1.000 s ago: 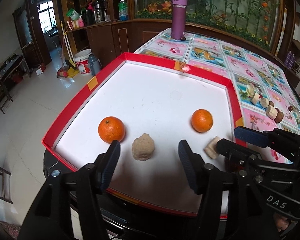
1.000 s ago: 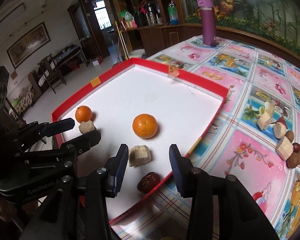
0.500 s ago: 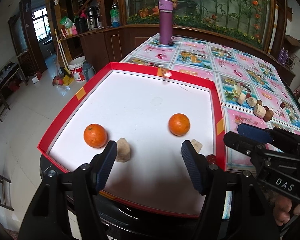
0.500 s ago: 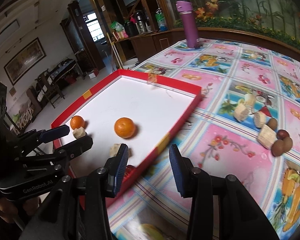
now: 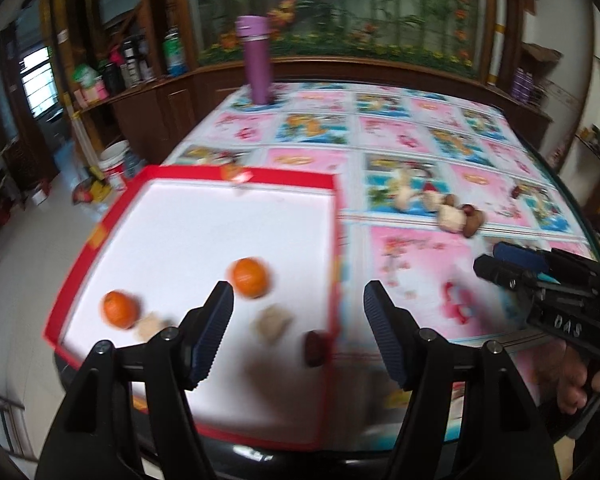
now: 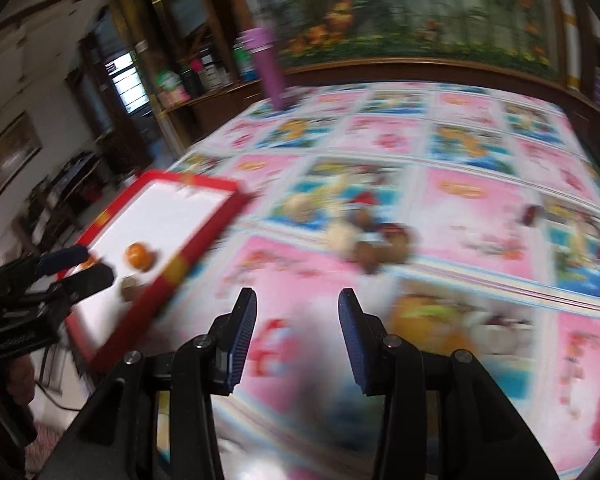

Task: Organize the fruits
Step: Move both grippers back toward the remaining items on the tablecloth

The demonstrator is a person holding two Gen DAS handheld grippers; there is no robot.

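Covering most of the right wrist frame, your patterned tablecloth (image 6: pixel 460 240) carries the red-rimmed tray (image 5: pixel 96 240) at left. Your left gripper (image 5: pixel 298 320) and right gripper (image 6: pixel 296 320) both hold their fingers spread, empty. Two oranges (image 5: pixel 251 277) (image 5: pixel 119 309) lie in the tray's lower left; blurred loose fruit pieces (image 6: pixel 364 236) cluster mid-frame on the cloth.

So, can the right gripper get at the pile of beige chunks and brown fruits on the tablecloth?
Probably yes: the right gripper is open, and only bare tablecloth lies before the pile.
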